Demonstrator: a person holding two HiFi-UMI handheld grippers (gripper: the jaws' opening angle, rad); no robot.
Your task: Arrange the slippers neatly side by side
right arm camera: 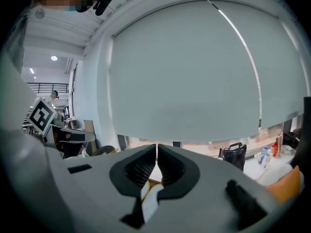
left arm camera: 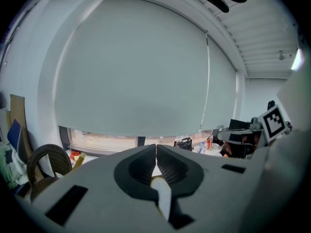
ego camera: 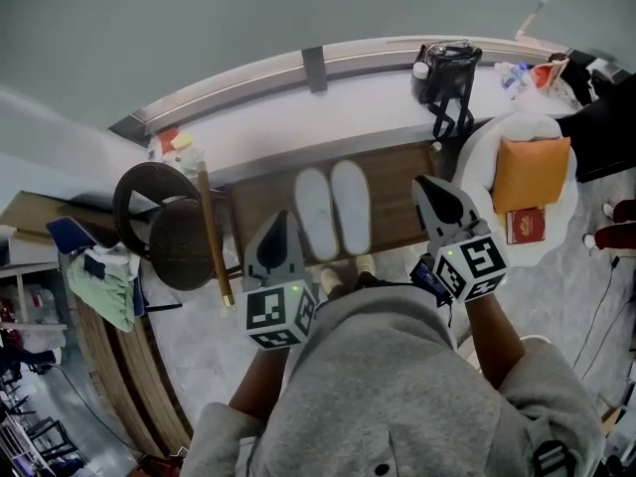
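In the head view, two white slippers [ego camera: 351,207] lie side by side, toes pointing away, on a brown surface [ego camera: 258,202] below a window ledge. The left gripper [ego camera: 284,219] hangs just left of the pair and the right gripper [ego camera: 425,183] to their right. Neither touches them. A dark stool [ego camera: 164,222] stands at the left, and a black bag [ego camera: 447,68] sits on the ledge.

In the left gripper view, the fingers [left arm camera: 138,168] are pressed together with nothing between them.

In the right gripper view, the fingers [right arm camera: 141,169] also meet, holding nothing. The bag [right arm camera: 234,155] is at the right.
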